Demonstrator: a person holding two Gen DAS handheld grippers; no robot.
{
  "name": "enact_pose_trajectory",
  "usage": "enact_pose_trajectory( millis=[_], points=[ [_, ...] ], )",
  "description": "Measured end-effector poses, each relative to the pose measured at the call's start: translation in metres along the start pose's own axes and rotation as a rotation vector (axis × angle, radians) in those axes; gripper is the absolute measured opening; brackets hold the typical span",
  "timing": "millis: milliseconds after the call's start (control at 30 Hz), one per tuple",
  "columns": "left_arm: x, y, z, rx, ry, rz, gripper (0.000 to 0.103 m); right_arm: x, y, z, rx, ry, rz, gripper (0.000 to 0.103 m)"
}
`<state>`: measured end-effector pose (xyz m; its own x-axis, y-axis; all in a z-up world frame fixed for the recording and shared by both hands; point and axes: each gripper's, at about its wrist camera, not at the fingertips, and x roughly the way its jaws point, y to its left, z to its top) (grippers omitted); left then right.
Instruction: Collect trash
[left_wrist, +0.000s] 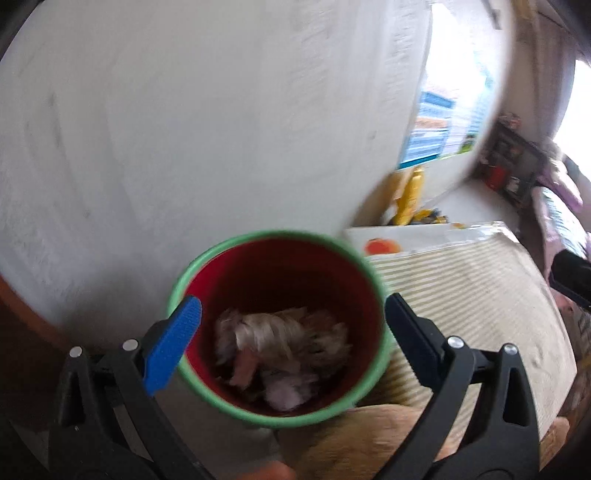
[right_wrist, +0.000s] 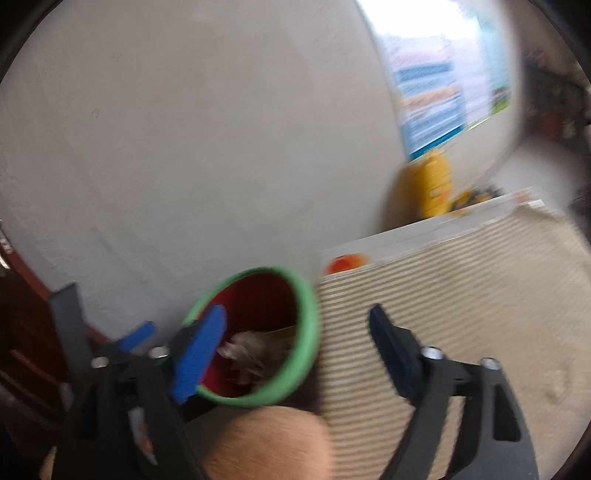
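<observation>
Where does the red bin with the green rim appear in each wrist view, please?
Left wrist view: the red bin sits low and central, between the open jaws, crumpled trash inside.
Right wrist view: the bin sits low, left of centre, beside the left blue pad.
Shared landmark: the striped mat lies right of the bin in both.

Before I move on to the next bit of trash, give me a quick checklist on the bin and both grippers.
1. Left gripper open, nothing between the pads: ok.
2. Right gripper open, nothing held: ok.
3. Red bin with green rim standing upright against the wall: ok.
4. Crumpled paper trash lying inside the bin: ok.
5. Room left in the bin: ok, trash sits low.
6. Striped mat free of further trash: cannot tell, blurred and partly out of view.
</observation>
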<state>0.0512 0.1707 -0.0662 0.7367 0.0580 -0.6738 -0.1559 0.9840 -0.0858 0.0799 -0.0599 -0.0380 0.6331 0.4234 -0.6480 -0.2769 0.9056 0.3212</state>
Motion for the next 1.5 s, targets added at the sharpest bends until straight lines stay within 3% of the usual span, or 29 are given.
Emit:
enact_pose_trajectory(
  millis=[167, 267, 400, 500, 633, 867, 1500],
  points=[
    [-0.026, -0.058, 0.006, 0.029, -0.146, -0.105, 0.097, -0.073, -0.033, -0.006, -0.008, -0.161, -0.155, 0.094],
    [-0.049, -0.089, 0.01, 0.031, -0.232, -0.184, 0.098, -0.117, -0.045, -0.013, -0.031, -0.322, -0.262, 0.096],
    [-0.073, -0.132, 0.015, 0.041, -0.307, -0.168, 0.098, -0.152, -0.058, -0.033, -0.061, -0.549, -0.401, 0.096],
    [-0.084, -0.152, 0.008, 0.043, -0.322, -0.098, 0.098, -0.157, -0.069, -0.041, -0.069, -0.522, -0.438, 0.096],
    [-0.088, -0.17, -0.002, 0.113, -0.285, -0.084, 0.098, -0.157, -0.089, -0.049, -0.008, -0.437, -0.411, 0.096],
    [-0.095, -0.185, -0.014, 0.171, -0.264, -0.126, 0.098, -0.155, -0.107, -0.054, 0.089, -0.379, -0.416, 0.096],
    [-0.08, -0.179, -0.022, 0.154, -0.182, -0.138, 0.098, -0.145, -0.111, -0.058, 0.115, -0.336, -0.425, 0.096]
  ],
)
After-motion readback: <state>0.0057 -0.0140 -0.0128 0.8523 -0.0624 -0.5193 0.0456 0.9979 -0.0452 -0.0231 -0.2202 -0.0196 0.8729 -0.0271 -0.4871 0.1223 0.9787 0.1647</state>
